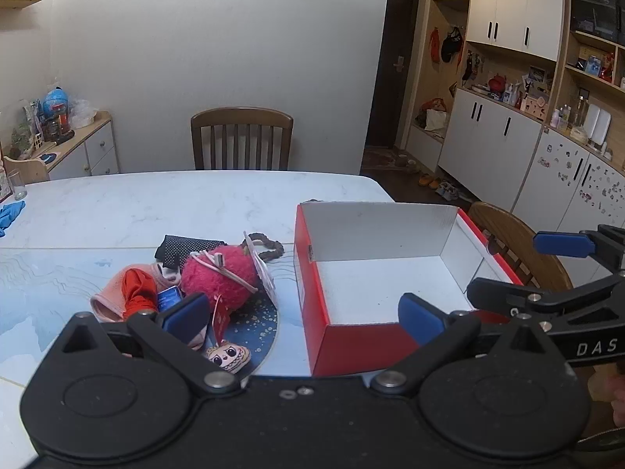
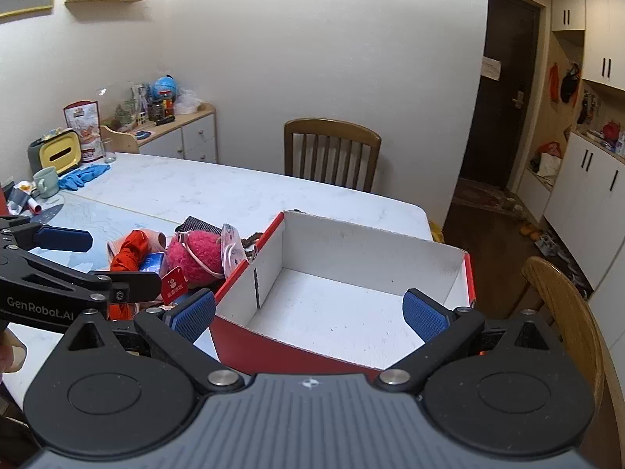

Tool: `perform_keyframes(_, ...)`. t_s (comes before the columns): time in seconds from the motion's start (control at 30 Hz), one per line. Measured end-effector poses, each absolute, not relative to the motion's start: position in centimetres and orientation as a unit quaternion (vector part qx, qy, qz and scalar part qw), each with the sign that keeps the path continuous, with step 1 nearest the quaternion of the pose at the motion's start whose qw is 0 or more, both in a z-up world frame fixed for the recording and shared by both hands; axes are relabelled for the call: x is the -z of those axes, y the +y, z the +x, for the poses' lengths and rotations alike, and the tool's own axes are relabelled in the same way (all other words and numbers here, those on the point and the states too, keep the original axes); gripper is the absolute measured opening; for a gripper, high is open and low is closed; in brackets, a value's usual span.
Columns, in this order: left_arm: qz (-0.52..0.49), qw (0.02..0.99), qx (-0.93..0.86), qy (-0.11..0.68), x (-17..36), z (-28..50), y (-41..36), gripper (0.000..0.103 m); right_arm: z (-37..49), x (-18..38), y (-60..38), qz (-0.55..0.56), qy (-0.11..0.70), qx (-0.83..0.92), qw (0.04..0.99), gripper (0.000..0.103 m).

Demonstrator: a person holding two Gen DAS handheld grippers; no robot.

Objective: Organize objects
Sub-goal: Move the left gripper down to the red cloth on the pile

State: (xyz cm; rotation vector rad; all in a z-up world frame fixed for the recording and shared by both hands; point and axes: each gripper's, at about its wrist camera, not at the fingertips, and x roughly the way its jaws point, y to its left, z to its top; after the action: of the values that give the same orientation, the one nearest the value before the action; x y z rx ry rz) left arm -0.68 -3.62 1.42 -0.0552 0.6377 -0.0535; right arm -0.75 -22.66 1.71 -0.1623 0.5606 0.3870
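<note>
Two grippers hover above a white table (image 1: 156, 203), both with blue pads spread wide and nothing between them. Going left to right, the left gripper (image 1: 302, 318) is held low and level over the pile of small things, its left pad (image 1: 186, 315) in front of a pink cloth (image 1: 109, 297) and its right pad over the box's near wall. The pile lies on the table just left of the box: a red cloth (image 1: 136, 289) on the pink cloth, a small blue pack (image 1: 168, 298), a pink plush ball (image 1: 222, 277) with a tag, a black pouch (image 1: 183, 250), a brown braided ring (image 1: 269, 248) and a little face charm (image 1: 228, 356). The box (image 1: 308, 273), red outside and white inside, stands open by the table's right edge. The right gripper (image 2: 310, 314) points down into the box from its near side, its pads straddling the box's width.

Across the table stands a wooden chair (image 1: 242, 138); another (image 1: 519, 242) sits behind the box. Blue gloves (image 2: 84, 175), a mug (image 2: 46, 181) and a glass (image 1: 17, 183) occupy the far left end. A sideboard (image 1: 84, 148) lines the left wall, a dark door (image 1: 394, 62) and white cabinets (image 1: 515, 11) the right.
</note>
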Motion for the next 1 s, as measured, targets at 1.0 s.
perform_keyframes(1.0,-0.036,0.941,-0.05,0.332,-1.5,-0.4,-7.3,0.102,2.4,-1.2,-29.6,-0.056,0.282,-0.225,0.931,0.102)
